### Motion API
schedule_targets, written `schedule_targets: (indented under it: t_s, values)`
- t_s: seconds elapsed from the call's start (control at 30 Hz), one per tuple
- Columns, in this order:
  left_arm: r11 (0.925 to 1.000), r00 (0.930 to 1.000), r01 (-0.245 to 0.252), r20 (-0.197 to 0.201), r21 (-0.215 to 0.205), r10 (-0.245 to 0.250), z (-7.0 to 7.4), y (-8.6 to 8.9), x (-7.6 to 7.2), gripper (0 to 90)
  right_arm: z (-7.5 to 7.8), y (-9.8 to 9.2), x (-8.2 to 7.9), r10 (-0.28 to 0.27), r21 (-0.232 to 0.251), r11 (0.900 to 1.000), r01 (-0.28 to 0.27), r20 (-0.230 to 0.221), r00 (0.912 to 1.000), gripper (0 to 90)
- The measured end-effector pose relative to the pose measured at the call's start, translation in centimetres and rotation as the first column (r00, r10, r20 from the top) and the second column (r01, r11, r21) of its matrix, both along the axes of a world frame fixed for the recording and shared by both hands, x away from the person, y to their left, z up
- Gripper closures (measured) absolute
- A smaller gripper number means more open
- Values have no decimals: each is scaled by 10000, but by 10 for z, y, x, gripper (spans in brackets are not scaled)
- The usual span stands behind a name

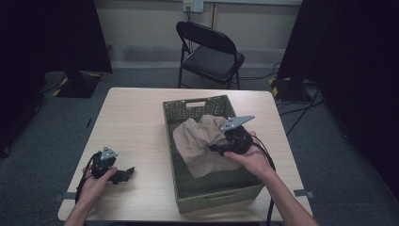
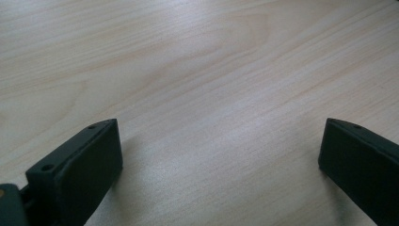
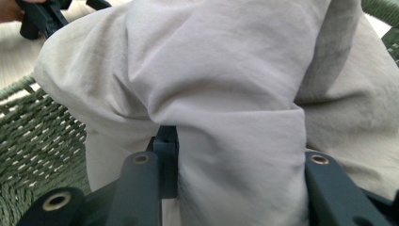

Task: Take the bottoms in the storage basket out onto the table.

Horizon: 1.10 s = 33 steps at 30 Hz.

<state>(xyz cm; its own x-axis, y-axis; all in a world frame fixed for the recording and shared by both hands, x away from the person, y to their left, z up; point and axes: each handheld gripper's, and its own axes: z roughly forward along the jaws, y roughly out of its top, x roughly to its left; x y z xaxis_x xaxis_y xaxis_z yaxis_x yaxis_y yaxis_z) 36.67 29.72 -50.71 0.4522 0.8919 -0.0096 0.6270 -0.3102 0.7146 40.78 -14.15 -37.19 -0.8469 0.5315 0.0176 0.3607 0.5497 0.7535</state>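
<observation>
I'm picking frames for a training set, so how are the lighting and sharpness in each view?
High view: dim overall, black room corners, the table and green basket evenly lit and fairly sharp. Left gripper view: bright wood grain, soft sheen mid-frame, near jaws slightly soft. Right gripper view: the beige cloth very close and a little blurred, shaded folds, no glare.

No text, label, brand, number or sign can be read in any view.
</observation>
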Motion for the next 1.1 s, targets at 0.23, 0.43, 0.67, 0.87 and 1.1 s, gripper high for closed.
schedule_targets:
  t_s: [0.23,0.43,0.67,0.87,1.1]
  values:
    - [10000,10000,5,1,9,-5,0,0,0,0,7,-5,0,-247,465,9986,237,203,9995,576]
    - [10000,10000,3,1,2,-3,0,0,0,0,15,-11,-2,-370,1121,9932,300,610,9975,576]
    - [10000,10000,4,0,4,-4,0,0,0,0,24,-16,-5,-454,1800,9833,259,1051,9934,576]
    - [10000,10000,5,0,7,-5,0,0,0,0,34,-21,-9,-640,2510,9677,245,1506,9865,576]
    - [10000,10000,5,0,11,-5,0,0,0,0,41,-25,-10,-712,2974,9546,190,1656,9836,575]
